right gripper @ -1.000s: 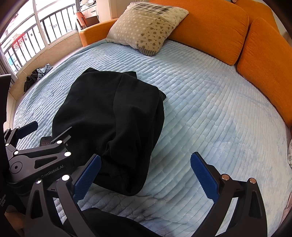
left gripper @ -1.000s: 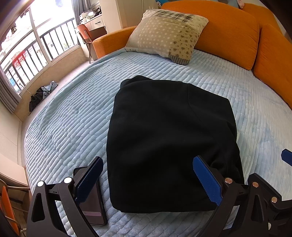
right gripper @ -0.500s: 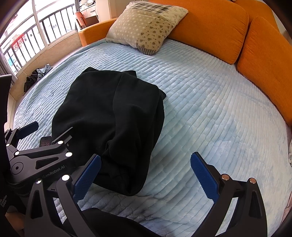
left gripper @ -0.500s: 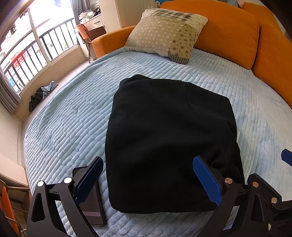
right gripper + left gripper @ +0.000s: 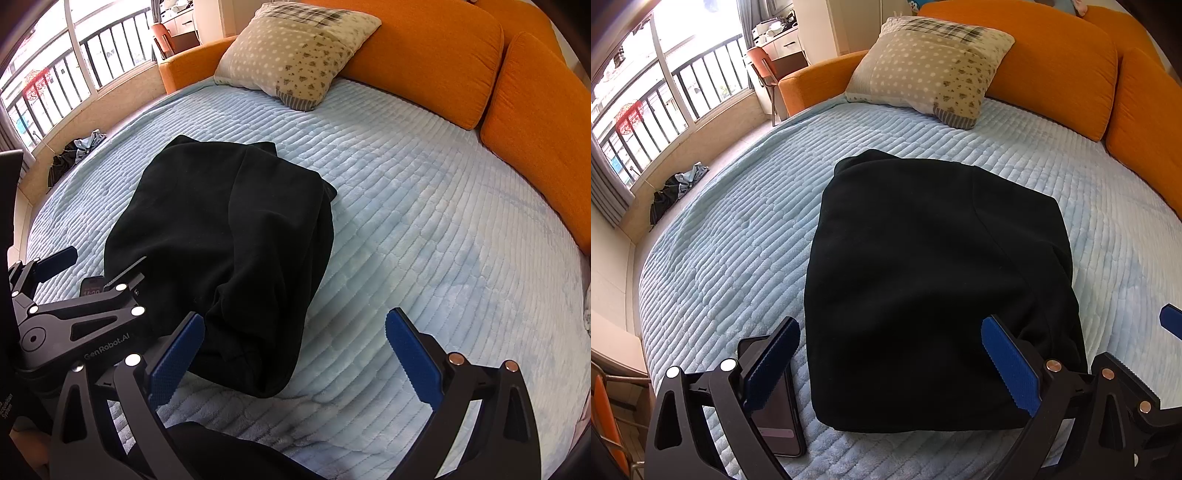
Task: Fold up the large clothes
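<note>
A black garment (image 5: 934, 280) lies folded into a thick rectangle on the pale blue bedspread (image 5: 731, 251). My left gripper (image 5: 890, 365) hovers open over its near edge, blue pads spread wide, with nothing between them. In the right wrist view the same black garment (image 5: 229, 236) sits left of centre, its right side bulging with loose layers. My right gripper (image 5: 291, 356) stands open above the garment's near right corner, holding nothing. The left gripper's black frame (image 5: 77, 317) shows at the left of that view.
A phone (image 5: 775, 410) lies on the bedspread just left of the garment, under my left finger. A patterned pillow (image 5: 931, 66) leans on orange cushions (image 5: 1056, 62) at the back. A window with railing (image 5: 646, 107) and clothes on the floor (image 5: 676, 188) are at left.
Almost nothing has moved. Both grippers stay open in place and the garment lies as before, with only a slight drift of the views.
</note>
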Available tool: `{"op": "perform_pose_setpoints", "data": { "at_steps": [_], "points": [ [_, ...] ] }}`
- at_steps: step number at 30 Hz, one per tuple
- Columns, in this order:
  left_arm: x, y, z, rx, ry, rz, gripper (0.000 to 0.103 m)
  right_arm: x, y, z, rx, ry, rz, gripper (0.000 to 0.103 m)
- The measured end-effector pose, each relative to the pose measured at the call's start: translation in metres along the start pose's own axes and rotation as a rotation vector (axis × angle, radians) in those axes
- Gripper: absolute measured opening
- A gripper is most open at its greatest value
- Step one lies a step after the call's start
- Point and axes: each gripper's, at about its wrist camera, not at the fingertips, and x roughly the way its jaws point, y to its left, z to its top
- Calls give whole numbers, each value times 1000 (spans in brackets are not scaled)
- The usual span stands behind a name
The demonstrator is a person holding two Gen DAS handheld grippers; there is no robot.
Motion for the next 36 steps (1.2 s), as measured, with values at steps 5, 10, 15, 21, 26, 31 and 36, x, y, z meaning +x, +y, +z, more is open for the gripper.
{"op": "perform_pose_setpoints", "data": {
  "at_steps": [5, 10, 15, 21, 26, 31, 36],
  "points": [
    [0, 0, 0, 2, 0, -1, 100, 1, 0, 0, 4, 1, 1, 97],
    [0, 0, -1, 4, 2, 2, 100, 1, 0, 1, 4, 2, 0, 97],
    [0, 0, 0, 3, 1, 2, 100, 1, 0, 1, 5, 3, -2, 97],
    [-1, 1, -1, 0, -1, 2, 100, 1, 0, 0, 5, 0, -2, 97],
    [-1, 0, 0, 4, 0, 5, 100, 1, 1, -1, 4, 0, -3, 97],
    [0, 0, 0, 1, 16, 2, 100, 0, 1, 0, 2, -2, -6, 97],
    [3, 3, 0, -20, 33, -20, 100, 0, 0, -1, -3, -2, -11, 97]
  ]
}}
